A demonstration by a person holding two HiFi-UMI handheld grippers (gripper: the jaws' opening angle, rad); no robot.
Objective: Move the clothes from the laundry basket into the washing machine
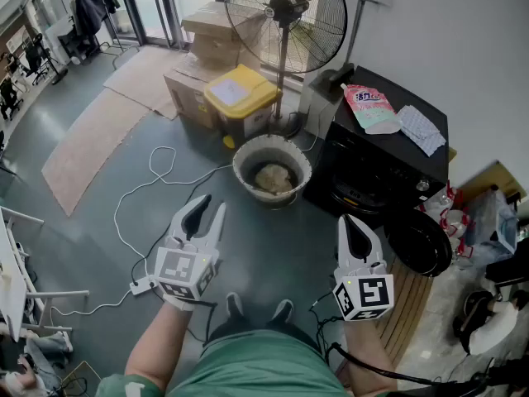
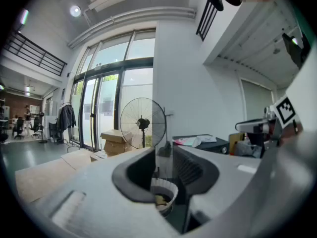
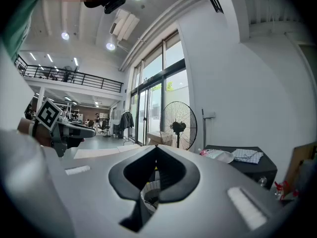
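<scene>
Fingers of the left gripper (image 1: 210,208) parted, empty; right gripper (image 1: 348,220) pinched together (nothing held); laundry basket (image 1: 238,170) at one o'clock.

Left tongs (image 2: 163,157) partly hide the laundry basket (image 2: 168,187).

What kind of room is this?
Probably a big workshop or studio hall, not a home: tall glass doors, stacked cardboard boxes and a standing fan, plus a black washing machine.

Loft-type workshop/office: concrete floor (image 1: 273,246), cardboard boxes (image 1: 211,44) + pedestal fan (image 1: 285,15) ahead of left gripper (image 1: 211,205); tall glazed doors (image 2: 106,103) beyond; mezzanine railing (image 2: 34,53) up-left; white cable (image 1: 124,213) alongside.
</scene>
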